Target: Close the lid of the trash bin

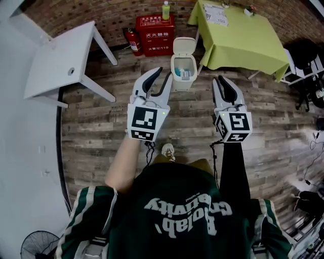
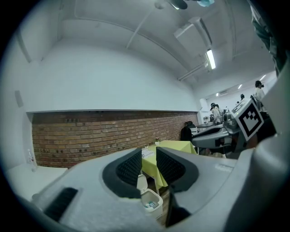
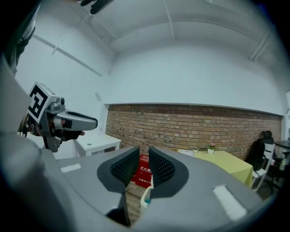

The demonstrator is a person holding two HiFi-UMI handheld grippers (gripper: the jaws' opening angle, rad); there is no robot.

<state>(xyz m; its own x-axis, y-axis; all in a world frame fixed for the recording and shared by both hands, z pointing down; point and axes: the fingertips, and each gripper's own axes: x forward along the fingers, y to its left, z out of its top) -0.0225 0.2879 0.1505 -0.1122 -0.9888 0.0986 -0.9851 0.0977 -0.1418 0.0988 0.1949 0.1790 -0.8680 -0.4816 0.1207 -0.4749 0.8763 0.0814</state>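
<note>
- Nearest, the person's dark green shirt (image 1: 177,212) fills the bottom of the head view and hides the floor under it. A fan (image 1: 36,246) is cut off at the lower left corner.
- One shoe (image 1: 167,150) shows on the wooden floor (image 1: 96,131), between the two arms.
- The left gripper (image 1: 163,73) is held out roughly level and released. Its jaws are apart with nothing between the pads, and its own view shows the bin through the gap, some way beyond.
- The right gripper (image 1: 218,79) is released too, its jaws apart and empty. Its own view catches only a sliver of the bin's rim below the jaws; the rest is hidden behind them.
- The trash bin (image 1: 183,71) stands on the floor ahead, between the two grippers' lines, and neither touches it. Its lid (image 1: 184,46) stands raised at the back.
- Inside the bin lie pale and blue bits, too small to name.
- A white table (image 1: 63,58) stands to the left. A table under a yellow-green cloth (image 1: 238,35) stands just right of the bin.
- Against the brick wall (image 1: 116,15) sits a red box (image 1: 155,34) with a bottle (image 1: 165,10) on top and a fire extinguisher (image 1: 134,43) beside it.
- A black chair (image 1: 306,55) at the far right is partly cut off.
</note>
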